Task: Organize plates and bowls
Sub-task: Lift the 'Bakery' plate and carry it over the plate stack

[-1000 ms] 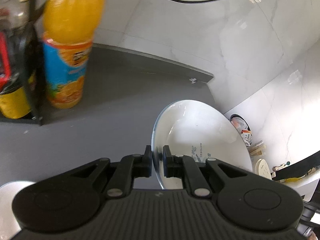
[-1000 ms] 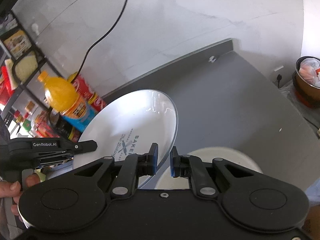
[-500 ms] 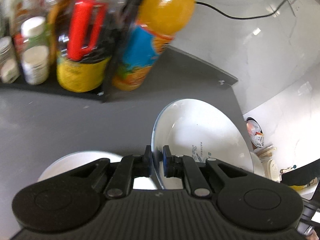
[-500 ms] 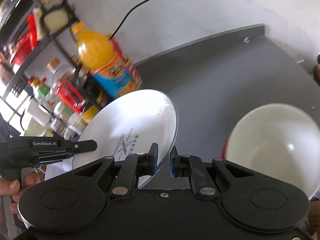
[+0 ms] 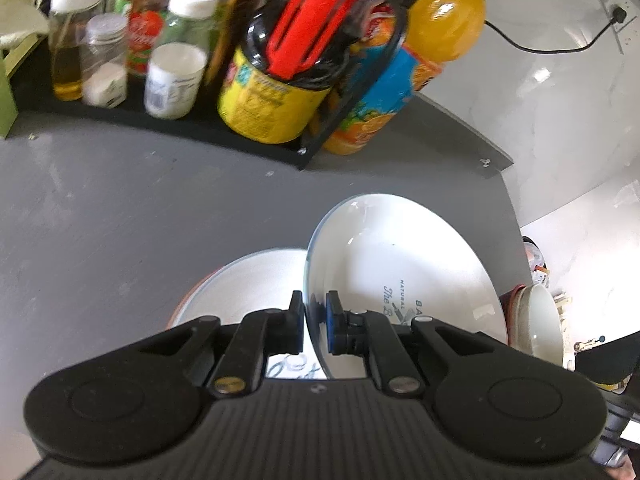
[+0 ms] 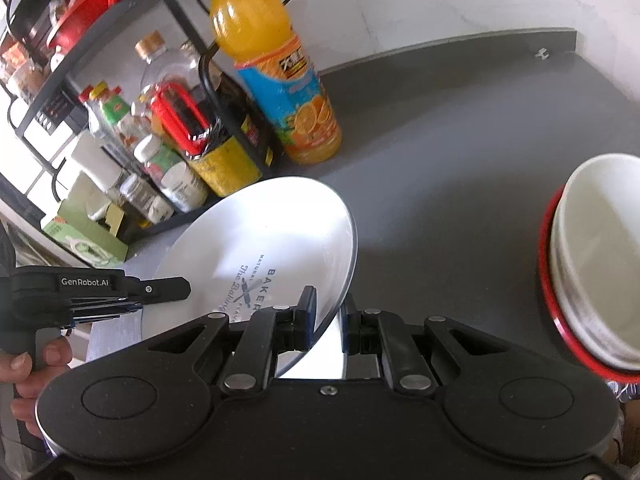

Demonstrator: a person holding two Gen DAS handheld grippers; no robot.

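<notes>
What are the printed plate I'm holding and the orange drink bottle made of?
Plate: probably glazed ceramic, glossy white with sharp glare and printed lettering, though melamine can't be excluded. Orange drink bottle: likely clear plastic, liquid colour showing through, with a printed wrap label.

A white plate (image 5: 400, 276) is held on its edge between the fingers (image 5: 297, 320) of the left gripper (image 5: 314, 324), above the grey surface (image 5: 120, 220). A second white dish (image 5: 256, 280) is seen just below it. Toward 12 o'clock, an orange drink bottle (image 5: 420, 56) is seen beside a black rack (image 5: 200, 120) of jars.
</notes>
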